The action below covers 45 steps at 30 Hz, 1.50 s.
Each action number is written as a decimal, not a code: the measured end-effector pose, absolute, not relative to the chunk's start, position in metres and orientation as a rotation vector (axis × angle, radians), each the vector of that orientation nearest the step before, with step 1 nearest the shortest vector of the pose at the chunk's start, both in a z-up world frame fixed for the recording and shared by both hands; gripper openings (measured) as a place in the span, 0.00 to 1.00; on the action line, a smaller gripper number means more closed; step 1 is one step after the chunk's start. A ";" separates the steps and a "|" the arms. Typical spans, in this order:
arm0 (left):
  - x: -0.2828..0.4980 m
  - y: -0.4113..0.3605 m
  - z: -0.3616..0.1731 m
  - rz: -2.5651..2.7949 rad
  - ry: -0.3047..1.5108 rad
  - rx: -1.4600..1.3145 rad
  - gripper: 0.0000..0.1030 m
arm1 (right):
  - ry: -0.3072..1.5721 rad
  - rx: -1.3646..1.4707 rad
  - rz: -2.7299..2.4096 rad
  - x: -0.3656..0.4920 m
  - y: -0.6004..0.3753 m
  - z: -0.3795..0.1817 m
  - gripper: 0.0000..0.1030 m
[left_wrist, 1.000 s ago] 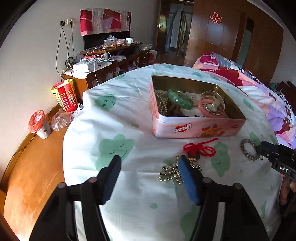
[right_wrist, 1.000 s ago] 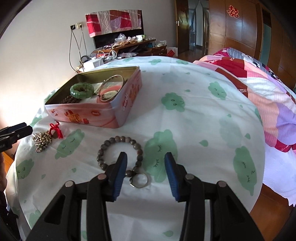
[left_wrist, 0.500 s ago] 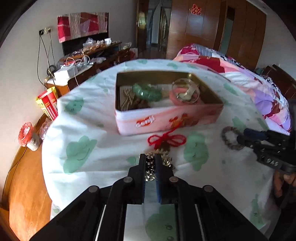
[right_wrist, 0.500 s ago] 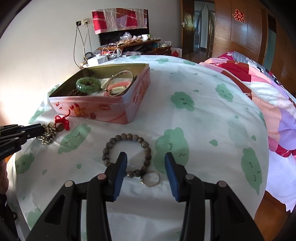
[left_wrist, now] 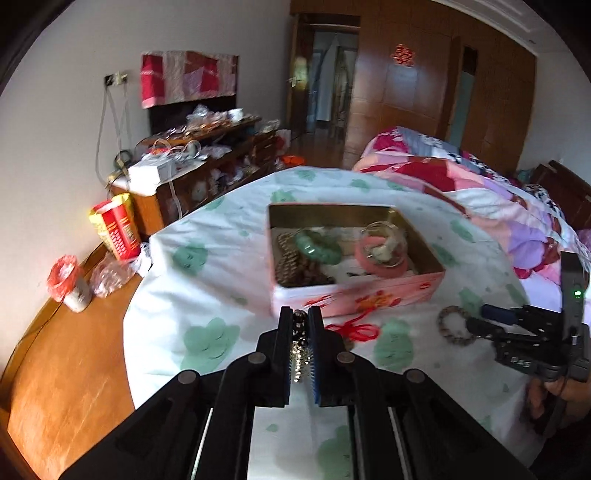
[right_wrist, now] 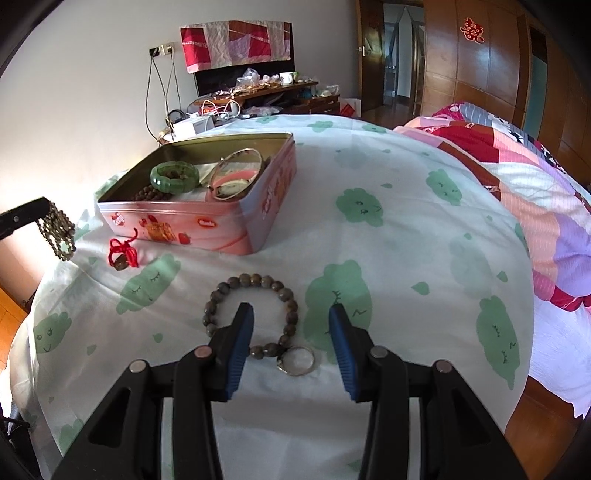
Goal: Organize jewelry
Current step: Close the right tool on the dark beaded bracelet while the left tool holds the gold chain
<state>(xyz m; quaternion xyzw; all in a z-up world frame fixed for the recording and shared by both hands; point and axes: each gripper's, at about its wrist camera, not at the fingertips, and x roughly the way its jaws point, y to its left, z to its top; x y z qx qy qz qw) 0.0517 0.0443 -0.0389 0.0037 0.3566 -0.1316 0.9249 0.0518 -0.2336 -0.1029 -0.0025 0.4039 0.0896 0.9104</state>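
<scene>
- The pink tin (right_wrist: 236,225) is the landmark; it stands open on the bench (right_wrist: 406,258) under a white cloth with green smiling clouds. Small logos show on its front and side, but the lettering is too small and blurred to read.
- A red double-happiness paper character (right_wrist: 471,29) hangs on the wooden wardrobe behind the tin.
- Inside the tin lie a green bangle (right_wrist: 173,177), brown beads, a thin metal bangle (right_wrist: 236,173) and a pink ring.
- The left gripper (left_wrist: 300,332) has its fingers pressed together on the gold bead chain (right_wrist: 57,236). A second ago they stood wide over it; now the chain hangs off the cloth, left of the tin.
- The red knotted cord (right_wrist: 123,253) lies just in front of the tin.
- The right gripper (right_wrist: 291,332) is unchanged, fingers half apart and holding nothing, straddling the brown bead bracelet (right_wrist: 251,291) with its metal ring (right_wrist: 299,362), nearer than the tin.
</scene>
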 end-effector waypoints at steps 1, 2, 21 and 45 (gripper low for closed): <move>0.053 0.047 -0.042 -0.263 0.739 -0.001 0.07 | 0.833 -0.005 0.186 0.052 -0.234 -0.103 0.44; 0.054 0.049 -0.043 -0.252 0.741 -0.004 0.07 | 0.833 -0.006 0.184 0.053 -0.234 -0.103 0.45; 0.053 0.033 -0.056 -0.270 0.741 0.035 0.07 | 0.857 -0.008 0.143 0.060 -0.242 -0.099 0.47; 0.066 0.034 -0.048 -0.258 0.740 0.036 0.07 | 0.843 -0.102 0.180 0.060 -0.218 -0.097 0.09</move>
